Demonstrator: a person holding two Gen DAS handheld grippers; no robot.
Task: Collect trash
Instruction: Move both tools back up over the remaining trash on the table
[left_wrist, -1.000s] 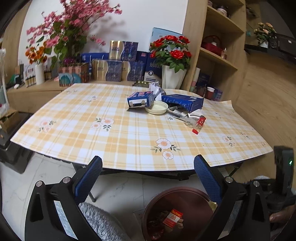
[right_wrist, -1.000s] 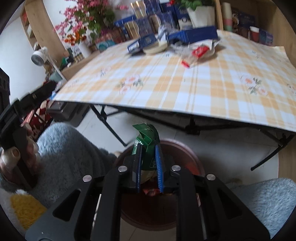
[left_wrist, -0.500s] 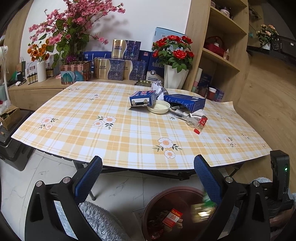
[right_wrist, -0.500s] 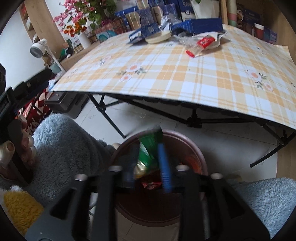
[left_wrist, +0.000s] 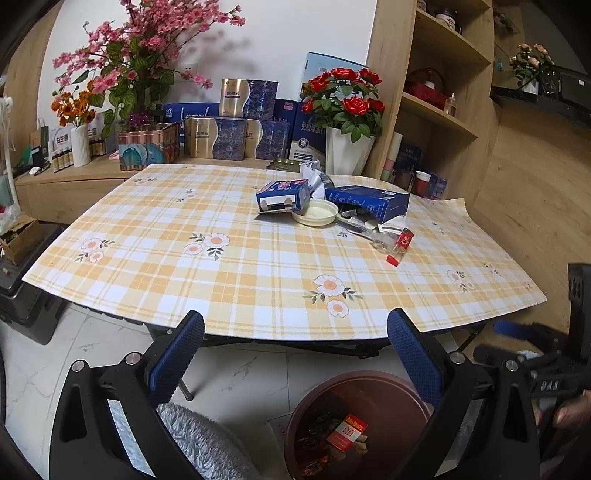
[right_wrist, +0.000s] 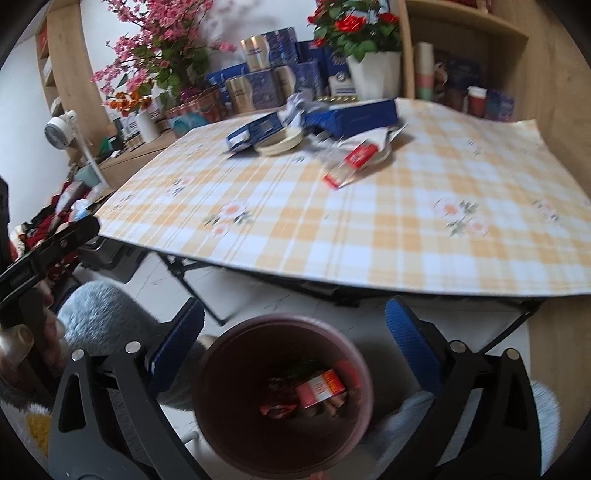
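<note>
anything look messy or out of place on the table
Yes: litter clusters at the far side of the table. Two opened blue cartons lie toppled beside a cream lid, with crumpled wrappers and a red packet.

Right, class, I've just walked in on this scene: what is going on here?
A person holding a claw in each hand is clearing trash into a brown bin on the floor. The right claw hangs over the bin with its jaws opening and nothing between them. The left claw is open and empty too. Wrappers already lie in the bin, while blue boxes, a round lid and a red packet wait on the table.
</note>
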